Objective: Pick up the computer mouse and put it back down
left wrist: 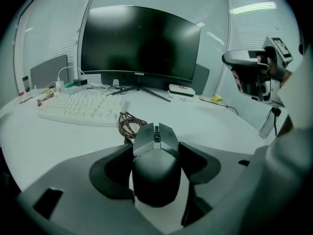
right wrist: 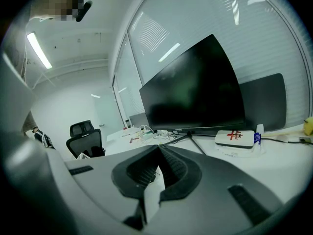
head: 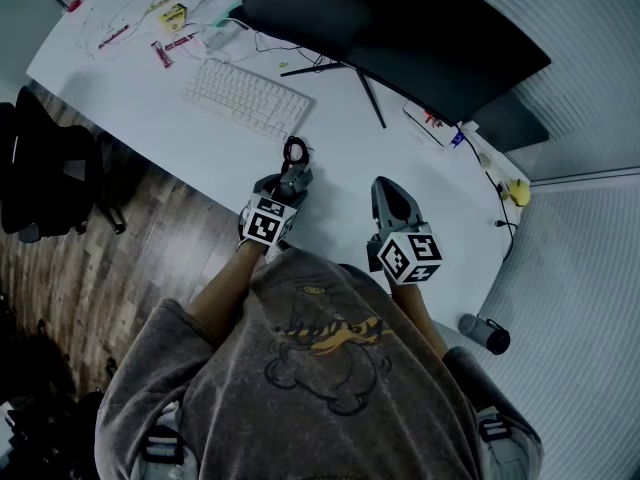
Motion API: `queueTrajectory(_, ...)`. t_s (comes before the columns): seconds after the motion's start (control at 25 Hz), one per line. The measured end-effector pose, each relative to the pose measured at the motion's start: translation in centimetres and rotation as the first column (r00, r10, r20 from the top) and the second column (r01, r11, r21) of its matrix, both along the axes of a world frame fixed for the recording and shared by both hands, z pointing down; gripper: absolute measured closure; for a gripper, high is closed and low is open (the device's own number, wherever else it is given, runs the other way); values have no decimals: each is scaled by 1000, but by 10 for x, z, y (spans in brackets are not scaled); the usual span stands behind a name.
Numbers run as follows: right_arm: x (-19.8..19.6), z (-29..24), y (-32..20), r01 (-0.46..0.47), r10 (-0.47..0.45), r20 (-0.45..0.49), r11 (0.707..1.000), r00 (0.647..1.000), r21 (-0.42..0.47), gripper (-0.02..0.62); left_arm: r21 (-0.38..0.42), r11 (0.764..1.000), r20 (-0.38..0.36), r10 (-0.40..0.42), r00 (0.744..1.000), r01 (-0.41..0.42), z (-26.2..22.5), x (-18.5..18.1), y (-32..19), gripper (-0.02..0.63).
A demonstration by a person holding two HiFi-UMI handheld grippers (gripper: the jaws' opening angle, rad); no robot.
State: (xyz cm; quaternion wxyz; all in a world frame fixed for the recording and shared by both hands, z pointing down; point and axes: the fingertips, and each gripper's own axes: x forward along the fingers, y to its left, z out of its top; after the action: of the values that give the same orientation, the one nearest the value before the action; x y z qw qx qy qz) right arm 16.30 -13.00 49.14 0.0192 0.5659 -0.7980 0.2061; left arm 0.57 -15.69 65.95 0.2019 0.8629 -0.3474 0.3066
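Dim, cool-toned pictures; ceiling strip light (right wrist: 38, 50) glares; fisheye bends and darkens edges.

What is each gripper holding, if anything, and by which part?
The left gripper clasps the dark grey computer mouse by its two flanks, behind the buttons. The right gripper, jaws together, holds nothing.

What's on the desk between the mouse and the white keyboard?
A coiled, braided cable lies between the mouse and the keyboard. The left gripper view shows it best.
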Motion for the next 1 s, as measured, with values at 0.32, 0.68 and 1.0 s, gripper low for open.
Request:
queueTrajectory(0.32, -2, 2, 0, 7, -7, -1, 1000, 1000, -2, 588, 77, 996, -90, -42, 995, 49, -46, 0, -24, 308)
queueTrajectory(0.68, -10, 2, -2, 24, -24, 0, 1000, 1000, 4, 588, 206, 974, -194, -50, 980, 91, -122, -4, -45, 308)
queueTrajectory(1.0, -21, 0, -5, 48, -48, 4, 999, 999, 16, 588, 304, 940, -260, -74, 963, 154, -181, -25, -45, 308)
